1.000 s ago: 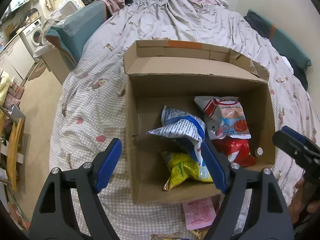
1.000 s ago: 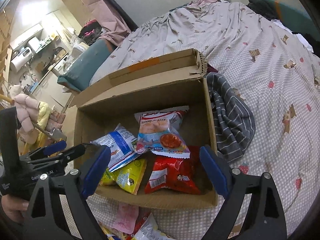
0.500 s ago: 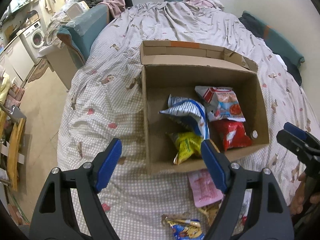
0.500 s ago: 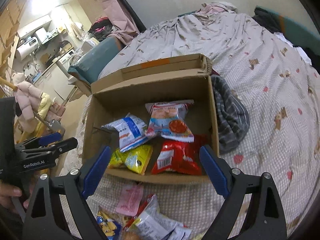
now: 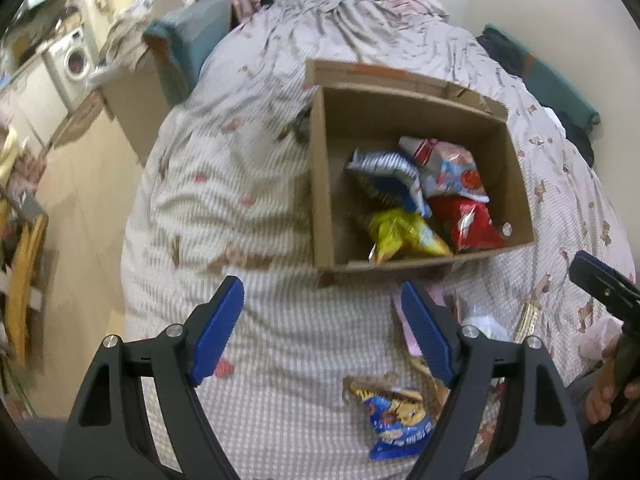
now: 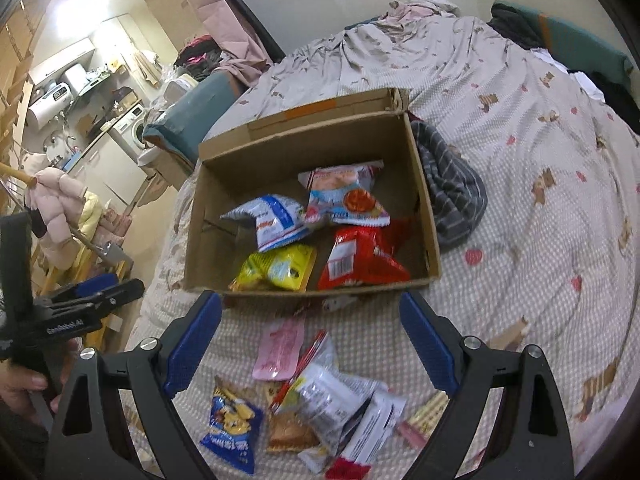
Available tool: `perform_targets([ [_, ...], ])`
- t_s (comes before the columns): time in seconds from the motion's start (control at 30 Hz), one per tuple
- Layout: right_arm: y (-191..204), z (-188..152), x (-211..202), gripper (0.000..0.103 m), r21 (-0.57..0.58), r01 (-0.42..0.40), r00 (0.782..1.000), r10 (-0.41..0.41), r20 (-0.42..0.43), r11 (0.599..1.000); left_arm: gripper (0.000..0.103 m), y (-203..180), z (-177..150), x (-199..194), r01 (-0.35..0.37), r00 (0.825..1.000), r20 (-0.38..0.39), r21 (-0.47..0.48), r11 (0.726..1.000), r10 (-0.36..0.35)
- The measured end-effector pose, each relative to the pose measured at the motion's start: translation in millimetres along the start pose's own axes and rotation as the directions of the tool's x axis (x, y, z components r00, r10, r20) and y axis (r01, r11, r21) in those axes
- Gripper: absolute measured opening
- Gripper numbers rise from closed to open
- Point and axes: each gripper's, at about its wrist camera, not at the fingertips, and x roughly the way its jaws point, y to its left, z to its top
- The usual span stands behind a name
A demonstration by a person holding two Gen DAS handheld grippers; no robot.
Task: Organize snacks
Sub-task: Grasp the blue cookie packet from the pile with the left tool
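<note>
An open cardboard box (image 5: 320,184) (image 6: 424,208) sits on the bed and holds several snack bags: a red one (image 6: 360,260), a yellow one (image 6: 276,268), a blue-and-white one (image 6: 272,220) and a pale one with a red dot (image 6: 344,200). In front of the box lies a loose pile of snacks: a pink packet (image 6: 280,348), a blue bag (image 6: 232,428) (image 5: 396,424), a silvery bag (image 6: 332,400). My left gripper (image 5: 322,320) is open above bare bedding, short of the box. My right gripper (image 6: 310,330) is open above the pile, holding nothing.
The bed's checked cover (image 6: 540,240) spreads around the box. A grey striped cloth (image 6: 452,192) lies against the box's right side. The bed's left edge drops to the floor (image 5: 80,208), with a washing machine (image 5: 74,62) and clutter beyond. A hand (image 6: 24,380) holds the other gripper.
Both grippers have pulled back from the box toward the near side of the bed. The loose snack pile in front of the box has come into view. Both stayed open.
</note>
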Motion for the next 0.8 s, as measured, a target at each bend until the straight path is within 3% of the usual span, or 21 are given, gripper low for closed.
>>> perform_targets([
  [0.3,-0.5,-27.1,-4.7,0.093,0.063,0.000,0.999,0.002,-0.038,0.998,0.078,21.3,-23.6,15.9,0.024,0.999,-0.040,-0.076,0.997,-0.027],
  [0.4,-3.5,-31.9,-0.5,0.093,0.087,0.015,0.999,-0.010,-0.052,0.996,0.078,22.3,-29.6,30.2,0.033,0.994,-0.104,-0.090,0.995,-0.042],
  [0.57,-7.5,-33.0,11.8,0.093,0.090,0.055,0.996,-0.048,-0.081,0.994,0.078,4.7,-60.0,66.2,0.089,0.946,-0.304,-0.093,0.992,-0.114],
  [0.7,-13.4,-32.2,17.8,0.093,0.107,0.073,0.993,-0.062,-0.098,0.992,0.078,-27.3,-82.9,76.3,0.126,0.922,-0.364,-0.039,0.991,-0.131],
  [0.8,-18.4,-33.2,17.0,0.093,0.119,0.088,0.992,-0.076,-0.102,0.989,0.078,-51.1,-96.9,87.0,0.167,0.893,-0.423,-0.012,0.986,-0.156],
])
